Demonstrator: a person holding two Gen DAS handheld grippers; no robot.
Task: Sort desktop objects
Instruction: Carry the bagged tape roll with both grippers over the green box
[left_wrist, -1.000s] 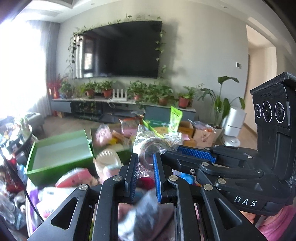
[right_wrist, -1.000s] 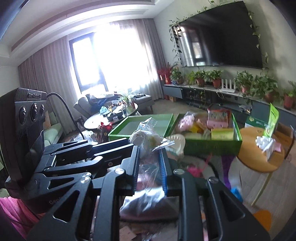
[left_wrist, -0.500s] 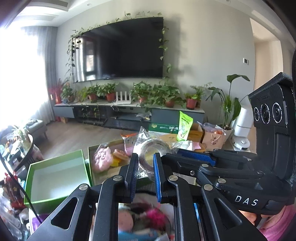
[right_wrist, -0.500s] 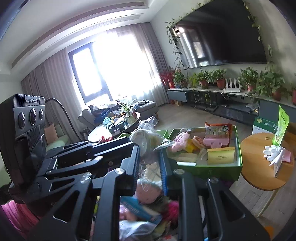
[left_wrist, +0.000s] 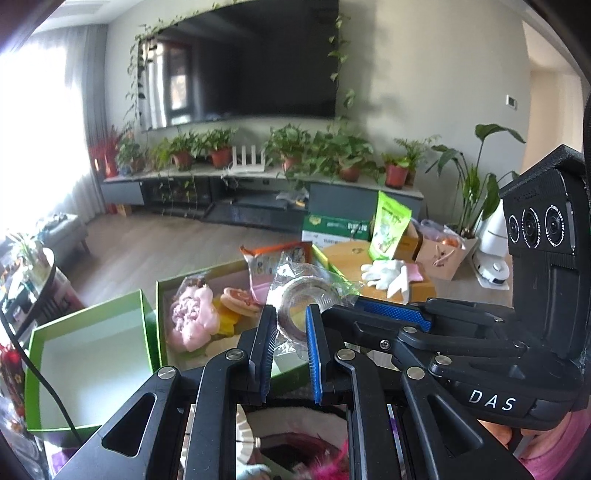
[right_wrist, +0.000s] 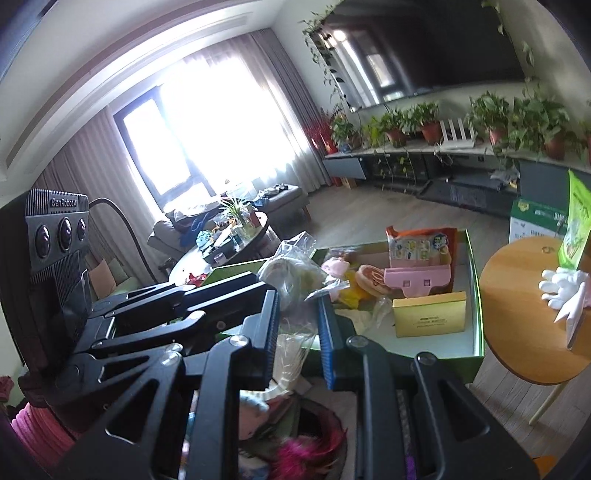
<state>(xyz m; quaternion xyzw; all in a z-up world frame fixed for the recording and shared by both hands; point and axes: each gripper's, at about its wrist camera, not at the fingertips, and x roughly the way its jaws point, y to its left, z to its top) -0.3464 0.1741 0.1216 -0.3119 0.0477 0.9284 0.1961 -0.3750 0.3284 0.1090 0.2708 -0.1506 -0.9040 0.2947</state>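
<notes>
Now, near to far, we note:
Left gripper (left_wrist: 290, 321): we see its blue-padded jaws clamped on a roll of tape in a clear wrapper (left_wrist: 308, 295), which stands up between the pads above the filled box.
Right gripper (right_wrist: 297, 317): we see its jaws closed on a crinkled clear plastic bag (right_wrist: 295, 273) with pale contents; what is inside we cannot tell.
Person: a pink sleeve (right_wrist: 35, 424) shows behind the left gripper at the right wrist view's lower left edge.
Below the jaws: a bright pink fluffy thing (right_wrist: 306, 452) lies among blurred clutter we cannot make out.
Empty green box (left_wrist: 88, 362): it sits open, its right wall touching the filled box's left wall.
Filled green box (right_wrist: 474, 295): we count a pink plush toy (left_wrist: 190, 321) near its left wall, a round biscuit-like piece (right_wrist: 371, 282) at mid-box, a gold carton (right_wrist: 428, 317) towards its near right corner, a pink holder (right_wrist: 419, 278) behind that, and an orange snack packet (right_wrist: 421, 243) leaning on the far wall.
Round wooden table (right_wrist: 517, 310): it stands just beside the filled box's right wall, with white gloves (right_wrist: 561, 288) and a green pouch (left_wrist: 391, 225) standing at its far edge.
Far wall: potted plants (left_wrist: 325, 158) line the low cabinet under a dark television (left_wrist: 243, 62).
</notes>
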